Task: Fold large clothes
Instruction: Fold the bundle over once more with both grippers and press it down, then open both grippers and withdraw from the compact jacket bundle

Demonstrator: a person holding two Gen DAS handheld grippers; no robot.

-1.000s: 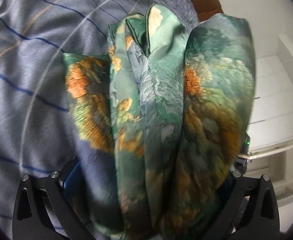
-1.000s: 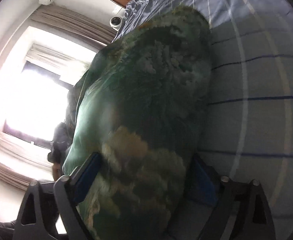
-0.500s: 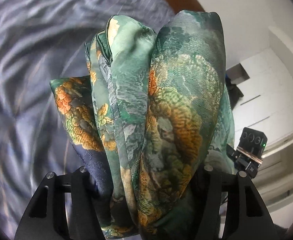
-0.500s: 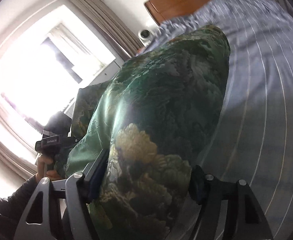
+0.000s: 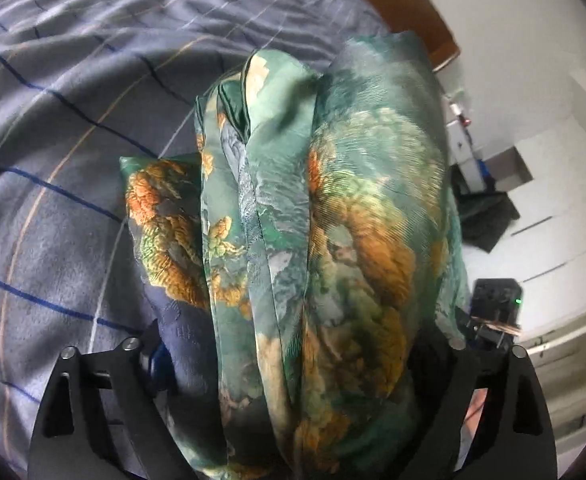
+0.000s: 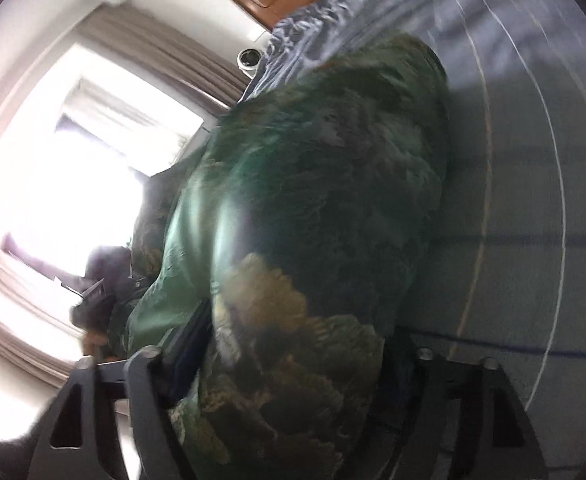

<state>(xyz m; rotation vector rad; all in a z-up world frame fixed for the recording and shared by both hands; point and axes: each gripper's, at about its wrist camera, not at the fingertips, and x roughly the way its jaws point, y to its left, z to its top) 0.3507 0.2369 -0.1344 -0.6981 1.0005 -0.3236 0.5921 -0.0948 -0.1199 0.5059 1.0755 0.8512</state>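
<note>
Both tools, left [image 5: 293, 364] & right [image 6: 293, 364], clamp the green-orange patterned satin garment [image 5: 317, 240], bunched above the grey striped bed sheet [image 5: 53, 160]. Keep edges level, lay toward 12 o'clock w/o slack.

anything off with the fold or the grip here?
Nothing damaged. The green patterned garment is bunched in thick uneven pleats between the left gripper fingers, not a flat fold. The right gripper also clamps a wad; that view is blurred.

Green satin garment [image 5: 333, 208] with orange floral print, grey bedsheet [image 5: 53, 160] with blue stripes
</note>
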